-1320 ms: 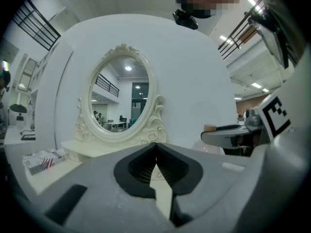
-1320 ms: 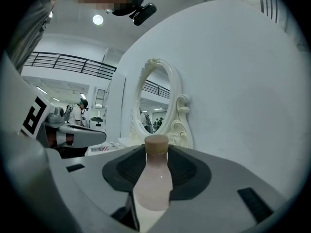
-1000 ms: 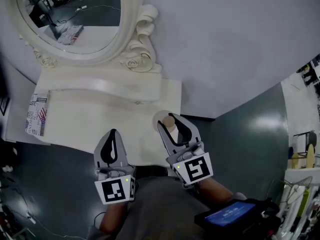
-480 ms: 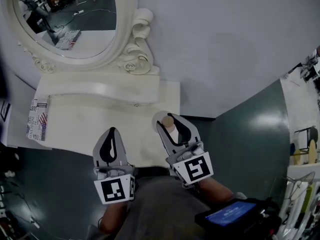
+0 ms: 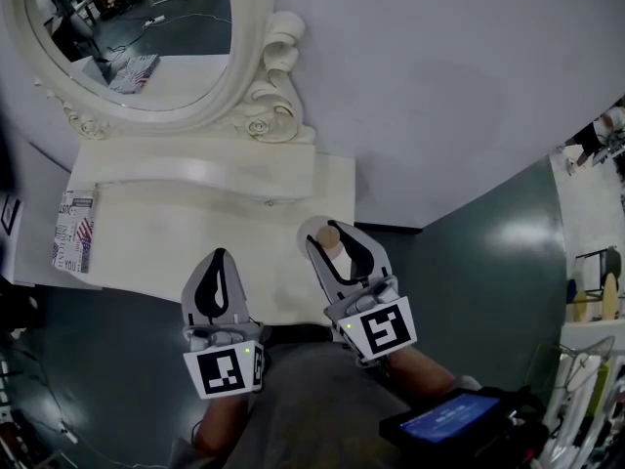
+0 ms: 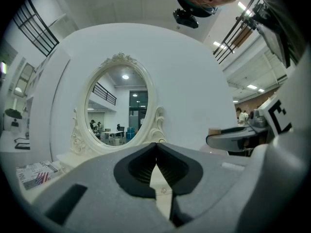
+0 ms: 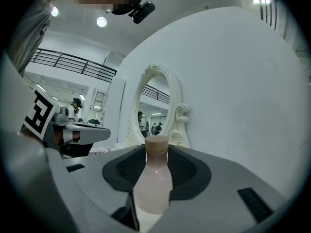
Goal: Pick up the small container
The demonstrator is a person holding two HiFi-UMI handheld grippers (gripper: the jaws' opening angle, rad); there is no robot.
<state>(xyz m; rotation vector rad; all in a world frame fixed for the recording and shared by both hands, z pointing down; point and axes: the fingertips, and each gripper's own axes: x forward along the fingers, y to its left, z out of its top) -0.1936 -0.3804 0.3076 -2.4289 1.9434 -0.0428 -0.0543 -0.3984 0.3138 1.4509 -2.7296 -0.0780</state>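
The small container (image 7: 153, 178) is a pale pink bottle with a tan cap. It stands upright between the jaws of my right gripper (image 7: 155, 154), which is shut on its body. In the head view the tan cap (image 5: 329, 235) shows between the right gripper (image 5: 328, 239) jaws, over the front right part of the white dressing table (image 5: 166, 252). Whether the bottle touches the table is hidden. My left gripper (image 5: 220, 260) hangs to the left over the table's front edge, shut and holding nothing (image 6: 155, 144).
An oval mirror (image 5: 137, 37) in an ornate white frame stands at the back of the table against a white wall. A printed box (image 5: 70, 231) lies at the table's left end. A lit screen (image 5: 449, 420) is at the lower right, above the dark floor.
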